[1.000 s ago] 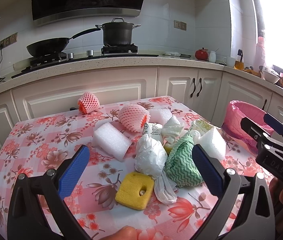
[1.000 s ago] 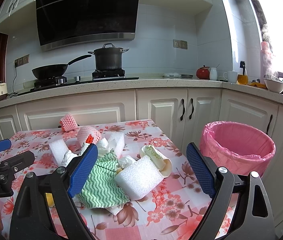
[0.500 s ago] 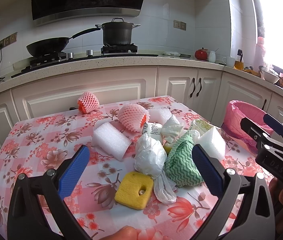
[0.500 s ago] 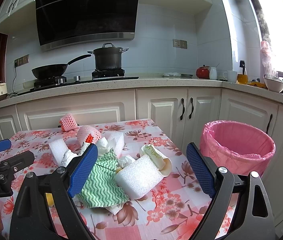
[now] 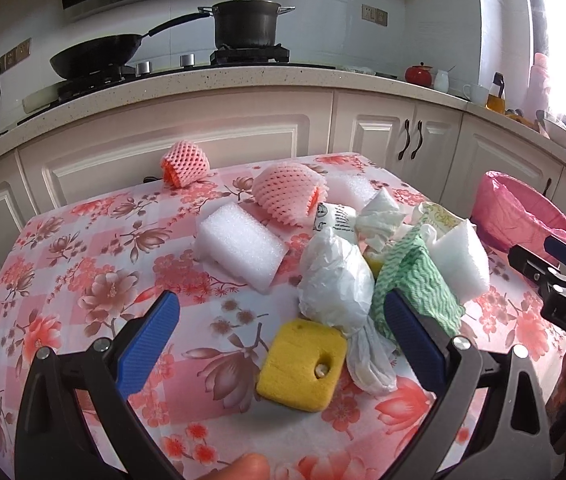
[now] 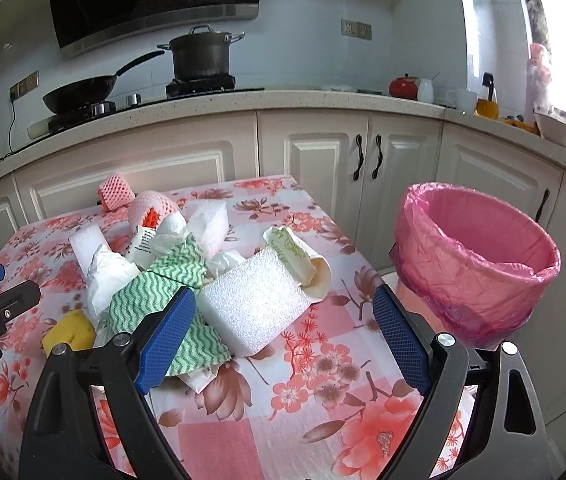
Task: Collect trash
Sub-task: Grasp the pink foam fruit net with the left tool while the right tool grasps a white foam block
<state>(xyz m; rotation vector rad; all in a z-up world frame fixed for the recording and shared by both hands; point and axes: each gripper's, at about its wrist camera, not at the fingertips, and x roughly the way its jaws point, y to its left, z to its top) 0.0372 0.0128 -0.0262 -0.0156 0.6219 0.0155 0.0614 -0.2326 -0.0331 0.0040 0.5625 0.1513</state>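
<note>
A heap of trash lies on the floral tablecloth (image 5: 83, 264): a yellow sponge (image 5: 301, 364), a knotted white plastic bag (image 5: 333, 280), a green wavy cloth (image 5: 415, 284), white foam blocks (image 5: 241, 250) (image 6: 253, 304), two pink foam nets (image 5: 289, 194) (image 5: 185, 162), crumpled tissue and a paper cup (image 6: 297, 256). My left gripper (image 5: 281, 340) is open just above the yellow sponge. My right gripper (image 6: 283, 340) is open in front of the near foam block. The pink-lined bin (image 6: 479, 256) stands right of the table.
White cabinets and a counter run behind the table, with a wok (image 5: 95, 54) and a pot (image 5: 245, 20) on the stove. Cups and bottles (image 6: 463, 98) stand on the right counter. A fingertip (image 5: 243, 470) shows at the bottom of the left wrist view.
Both grippers have tilted down and moved slightly toward the heap, which sits higher in both views. Nothing on the table has moved.
</note>
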